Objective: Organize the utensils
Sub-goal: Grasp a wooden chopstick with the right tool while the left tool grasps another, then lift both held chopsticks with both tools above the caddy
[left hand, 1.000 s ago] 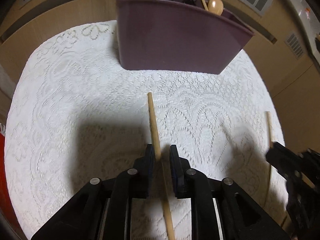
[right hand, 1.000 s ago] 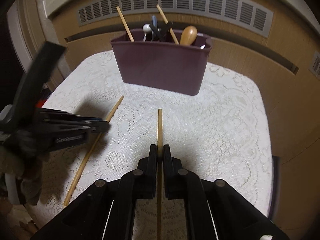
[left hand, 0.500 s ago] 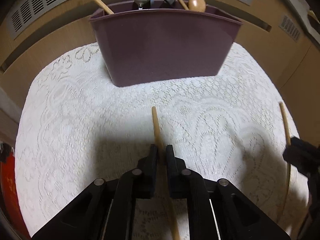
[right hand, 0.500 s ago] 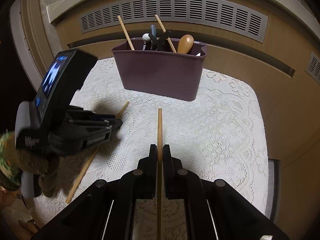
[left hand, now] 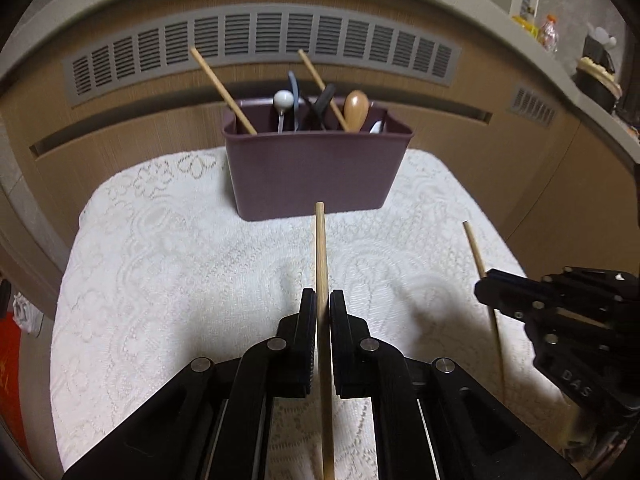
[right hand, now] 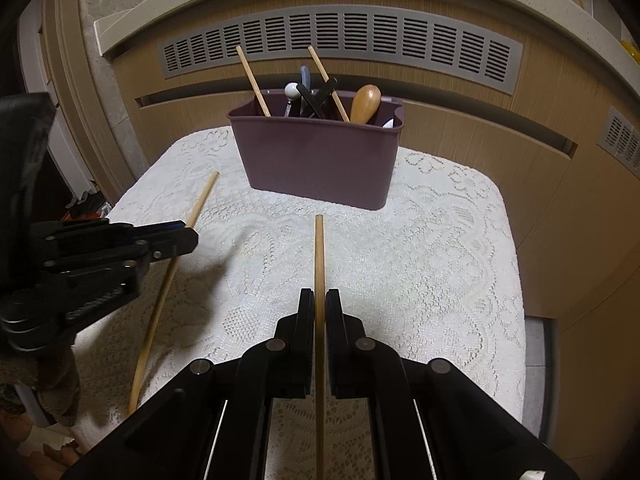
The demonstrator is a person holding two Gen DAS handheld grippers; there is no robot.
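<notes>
We hold one wooden chopstick [left hand: 321, 256] pinched between the closed fingers of our left gripper [left hand: 322, 312], its tip pointing toward the purple utensil bin [left hand: 316, 168] and stopping short of the bin's front wall. Our right gripper [right hand: 319, 312] is likewise clamped on a second chopstick [right hand: 319, 256], also aimed at the bin, tip well short of it. Both sticks are lifted above the white lace cloth [right hand: 420, 260], which lies bare between grippers and bin. The bin stands near the cloth's far edge, close to the wooden panel with the grey vent grille [right hand: 344, 40]. Chopsticks, a wooden spoon [right hand: 366, 102] and dark handles lean inside it.
</notes>
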